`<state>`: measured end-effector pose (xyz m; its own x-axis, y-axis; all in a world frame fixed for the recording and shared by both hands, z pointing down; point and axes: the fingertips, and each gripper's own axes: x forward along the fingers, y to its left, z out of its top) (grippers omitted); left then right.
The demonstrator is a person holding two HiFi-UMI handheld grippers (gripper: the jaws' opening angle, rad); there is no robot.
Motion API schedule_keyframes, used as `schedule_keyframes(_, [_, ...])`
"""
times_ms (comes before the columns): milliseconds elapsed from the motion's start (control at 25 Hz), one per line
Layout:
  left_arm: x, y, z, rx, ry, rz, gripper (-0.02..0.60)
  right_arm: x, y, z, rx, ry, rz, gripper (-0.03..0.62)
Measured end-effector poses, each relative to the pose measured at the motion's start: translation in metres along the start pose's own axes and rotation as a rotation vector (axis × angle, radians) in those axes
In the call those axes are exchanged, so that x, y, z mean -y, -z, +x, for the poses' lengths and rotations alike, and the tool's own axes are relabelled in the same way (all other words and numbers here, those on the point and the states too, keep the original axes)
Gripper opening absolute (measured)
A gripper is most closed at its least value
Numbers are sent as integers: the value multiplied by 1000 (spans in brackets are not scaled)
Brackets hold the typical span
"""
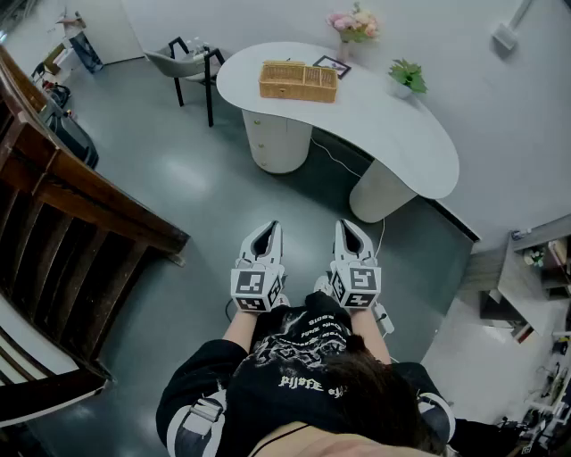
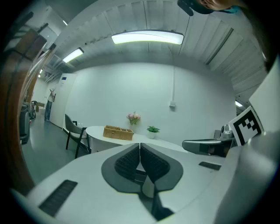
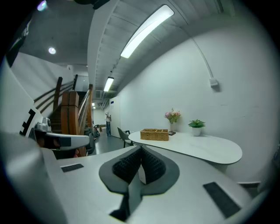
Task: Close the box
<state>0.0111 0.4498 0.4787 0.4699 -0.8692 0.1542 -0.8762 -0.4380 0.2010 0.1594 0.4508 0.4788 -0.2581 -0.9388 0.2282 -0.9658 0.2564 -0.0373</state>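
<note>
- Left claw (image 1: 265,234): the jaws are pressed together along their whole length and nothing is held between them.
- Right claw (image 1: 350,230): it is likewise closed to the tips and empty.
- Both claws are held side by side, close in front of the person's body, and are pointed forward toward the worktop (image 1: 393,125). This is judged a carrying posture: nothing is within reach, so no grip is called for yet.
- Bare floor (image 1: 196,178) is seen between the claws and the worktop.
- Box (image 1: 298,80): a wicker box is set on the worktop toward its left end, well apart from both claws. Its top appears open, with inner dividers visible. Whether a lid is attached cannot be told at this range.
- In the left gripper view the box is seen beyond the jaw tips, a little left of their line. In the right gripper view it is seen a little right of it. The box is therefore judged to lie roughly ahead, between the two claws.
- Flowers (image 1: 354,24) and a plant (image 1: 407,77) are placed behind and to the right of the box. A chair (image 1: 183,62) is stood at the worktop's left end.
- The task is judged not begun, and an approach to the worktop is needed first.
</note>
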Motion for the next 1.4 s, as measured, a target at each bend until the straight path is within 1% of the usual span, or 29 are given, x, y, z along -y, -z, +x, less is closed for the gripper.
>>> schedule_keyframes(160, [-19, -7, -8, 18, -5, 26, 25, -16, 5, 9, 3, 3, 35, 25])
schedule_keyframes(280, [-27, -4, -14, 13, -6, 15, 26, -25, 7, 14, 4, 3, 34, 25])
schedule_keyframes(480, [-38, 3, -11, -2, -7, -28, 26, -38, 7, 28, -17, -38, -42, 25])
schedule_keyframes(560, [-42, 4, -4, -2, -11, -36, 26, -36, 3, 38, -6, -45, -27, 25])
schedule_keyframes(640, [-46, 3, 6, 1, -19, -29, 26, -30, 2, 49, 5, -51, -10, 25])
schedule_keyframes(840, [-54, -4, 44, -4, -44, 2, 26, -5, -5, 93, 2, -67, 1, 25])
schedule_keyframes(960, [-65, -14, 77, -4, -70, 14, 26, 14, -15, 128, -9, -88, -30, 25])
schedule_keyframes(1080, [-72, -26, 116, -3, -91, 24, 26, 36, -27, 164, -8, -112, -20, 25])
schedule_keyframes(1240, [-78, -37, 161, -3, -113, 30, 26, 57, -36, 208, -12, -149, -11, 25])
schedule_keyframes(1400, [-78, -37, 201, -15, -130, 19, 26, 75, -45, 243, -11, -199, -25, 25])
